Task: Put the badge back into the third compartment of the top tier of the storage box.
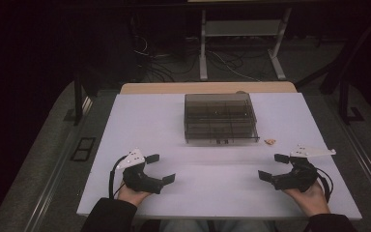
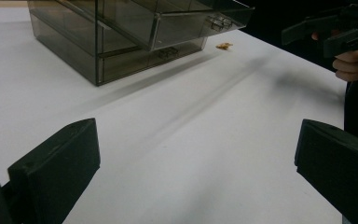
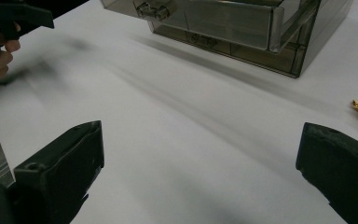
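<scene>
Left gripper (image 1: 160, 168) and right gripper (image 1: 273, 166) are resting near the table's (image 1: 125, 125) near edge, jaws spread wide, holding nothing. Smoky clear drawer box (image 1: 221, 117) is sitting far-centre; small gold item (image 1: 270, 141) is lying just beside its near-right corner.

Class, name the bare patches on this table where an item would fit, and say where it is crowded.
Free: between the left gripper and right gripper, in front of the drawer box, and left of the box. Tighter: right of it, by the small gold piece.

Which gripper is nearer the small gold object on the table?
Right. The right gripper sits just below the gold object; the left gripper lies far across, to its left.
</scene>
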The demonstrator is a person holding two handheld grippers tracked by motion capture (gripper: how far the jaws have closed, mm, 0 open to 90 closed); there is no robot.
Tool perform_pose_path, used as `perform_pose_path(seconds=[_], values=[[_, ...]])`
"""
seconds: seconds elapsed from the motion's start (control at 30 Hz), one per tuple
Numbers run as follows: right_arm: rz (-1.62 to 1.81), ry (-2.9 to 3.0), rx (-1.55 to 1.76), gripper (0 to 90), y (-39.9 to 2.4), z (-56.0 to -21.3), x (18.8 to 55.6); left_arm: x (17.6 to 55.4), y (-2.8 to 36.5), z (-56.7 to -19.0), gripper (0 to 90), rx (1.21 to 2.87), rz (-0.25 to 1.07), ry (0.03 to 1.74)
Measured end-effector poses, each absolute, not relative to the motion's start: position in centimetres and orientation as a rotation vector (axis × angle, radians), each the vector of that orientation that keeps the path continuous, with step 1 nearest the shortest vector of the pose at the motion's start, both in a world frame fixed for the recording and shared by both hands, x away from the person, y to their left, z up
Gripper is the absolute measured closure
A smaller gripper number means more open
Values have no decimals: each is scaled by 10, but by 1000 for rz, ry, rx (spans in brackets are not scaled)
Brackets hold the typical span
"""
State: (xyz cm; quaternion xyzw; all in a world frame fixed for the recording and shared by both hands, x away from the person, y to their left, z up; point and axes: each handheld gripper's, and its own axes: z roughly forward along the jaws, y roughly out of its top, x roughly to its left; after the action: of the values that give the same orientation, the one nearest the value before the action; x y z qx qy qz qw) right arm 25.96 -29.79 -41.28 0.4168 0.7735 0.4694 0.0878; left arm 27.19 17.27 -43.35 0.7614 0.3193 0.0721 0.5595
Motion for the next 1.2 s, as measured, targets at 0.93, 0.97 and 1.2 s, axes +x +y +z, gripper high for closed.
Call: perform_pose_path(seconds=[0.93, 0.97, 1.2], values=[[1324, 2358, 1204, 2, -308, -384, 270, 271, 174, -435, 0, 1783, 161, 781], [1324, 2357, 1210, 2, -309, -383, 270, 271, 174, -435, 0, 1783, 161, 781], [1310, 2372, 1207, 2, -312, -377, 275, 271, 174, -435, 0, 1783, 160, 781]])
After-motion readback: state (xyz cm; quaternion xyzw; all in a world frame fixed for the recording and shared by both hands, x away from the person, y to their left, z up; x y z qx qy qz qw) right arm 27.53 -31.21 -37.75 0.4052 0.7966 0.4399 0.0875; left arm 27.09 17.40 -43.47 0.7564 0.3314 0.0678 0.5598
